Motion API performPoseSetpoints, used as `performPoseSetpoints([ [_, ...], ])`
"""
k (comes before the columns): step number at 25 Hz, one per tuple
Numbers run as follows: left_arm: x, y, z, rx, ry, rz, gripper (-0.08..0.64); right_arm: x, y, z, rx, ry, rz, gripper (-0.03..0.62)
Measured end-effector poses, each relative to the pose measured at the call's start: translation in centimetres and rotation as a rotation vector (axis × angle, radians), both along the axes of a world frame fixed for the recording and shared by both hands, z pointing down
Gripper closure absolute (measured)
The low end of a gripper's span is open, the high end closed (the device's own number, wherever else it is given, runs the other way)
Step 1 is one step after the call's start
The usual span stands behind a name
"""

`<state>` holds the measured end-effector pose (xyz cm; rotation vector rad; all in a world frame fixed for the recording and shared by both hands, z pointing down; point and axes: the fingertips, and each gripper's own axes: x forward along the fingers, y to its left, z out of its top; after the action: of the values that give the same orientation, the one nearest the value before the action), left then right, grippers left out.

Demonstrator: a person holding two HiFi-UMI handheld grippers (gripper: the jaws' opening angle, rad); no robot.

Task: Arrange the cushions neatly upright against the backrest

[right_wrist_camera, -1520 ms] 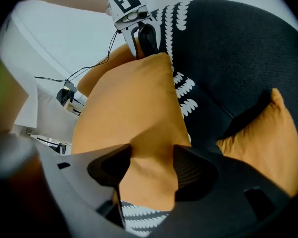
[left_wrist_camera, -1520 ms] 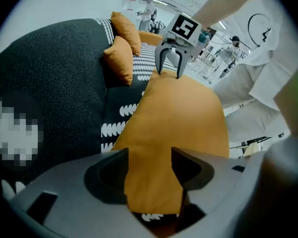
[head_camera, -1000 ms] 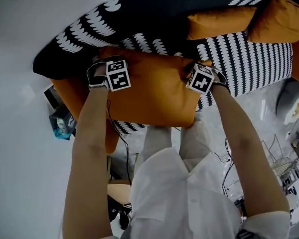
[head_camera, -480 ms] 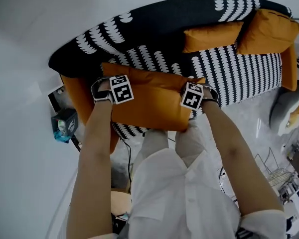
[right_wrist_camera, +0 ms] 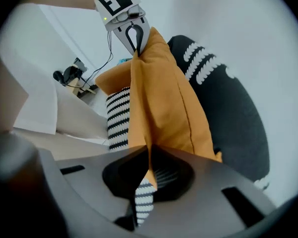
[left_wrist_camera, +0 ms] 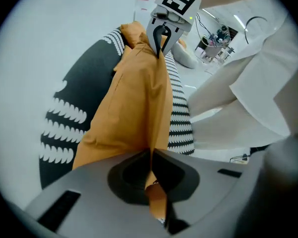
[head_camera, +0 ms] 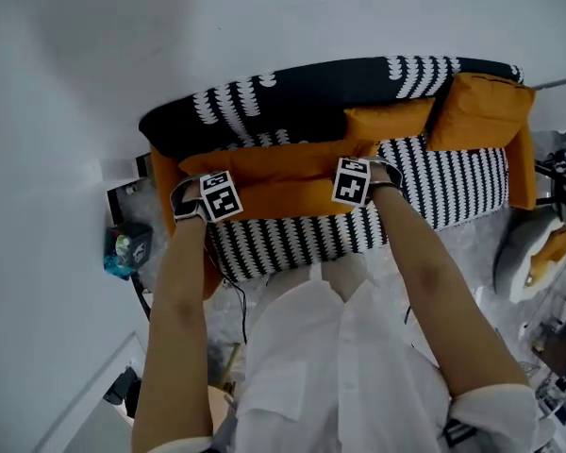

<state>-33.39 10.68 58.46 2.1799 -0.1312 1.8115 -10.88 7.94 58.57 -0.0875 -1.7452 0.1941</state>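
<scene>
Two forearms reach out from a white shirt (head_camera: pixel 330 366), each hand gripping one tool. The left gripper (head_camera: pixel 200 202) has its jaws pinched tight on a fold of orange cloth; its own view shows the fabric squeezed between the closed pads (left_wrist_camera: pixel 151 168). The right gripper (head_camera: pixel 363 179) does the same at the other end, with its jaws (right_wrist_camera: pixel 149 168) shut on the cloth and a strip of the striped seat showing below them.

Both tools hold one long orange cushion (head_camera: pixel 283 182) by its top edge, one at each end. It hangs lengthwise between them, over the seat (head_camera: pixel 302 239) and in front of the backrest (head_camera: pixel 302 102). In the left gripper view the cushion (left_wrist_camera: pixel 134 103) runs away from the camera to the right gripper (left_wrist_camera: pixel 160 36), which nips the far corner. In the right gripper view the cushion (right_wrist_camera: pixel 159 98) runs the same way to the left gripper (right_wrist_camera: pixel 134 39). Whether its lower edge touches the seat I cannot tell.

The seat is striped black and white. The backrest behind it is black with rows of white scallops. Further along the sofa, to the person's right, a smaller orange cushion (head_camera: pixel 391 121) leans on the backrest, and just beside it a plump one (head_camera: pixel 481 111) fills the corner. An orange arm (head_camera: pixel 160 173) closes the sofa's left end. Behind everything is a plain white wall (head_camera: pixel 264 17).
</scene>
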Motion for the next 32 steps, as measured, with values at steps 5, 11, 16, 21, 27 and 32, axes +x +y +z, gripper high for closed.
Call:
performPoseSetpoints([
  [5,-1.8,-3.9,-1.9,0.152,-0.019,-0.14,0.538,-1.8,-6.5,-2.0,0.211,-0.011,-0.099,0.578],
  [11,-3.4,-6.8,0.1,0.229,-0.08,-0.206,0.538,-3.1,-9.6,0.1,0.35,0.008,-0.146,0.577],
  [16,-4.2,-9.1,1.0,0.288,-0.102,-0.234,0.538,-3.5,-12.6,1.7,0.501,0.014,-0.119,0.578],
  [21,-5.4,-10.2,0.2,0.284,-0.12,-0.217,0.538,-4.6,-13.4,1.2,0.504,0.01,-0.128,0.577],
  [27,-7.8,-9.7,0.3,0.256,-0.147,-0.23,0.537,-7.0,-13.0,1.3,0.489,-0.017,-0.168,0.57],
  [32,-9.0,-9.7,1.8,0.308,-0.146,-0.292,0.537,-8.2,-13.1,2.0,0.516,-0.014,-0.13,0.566],
])
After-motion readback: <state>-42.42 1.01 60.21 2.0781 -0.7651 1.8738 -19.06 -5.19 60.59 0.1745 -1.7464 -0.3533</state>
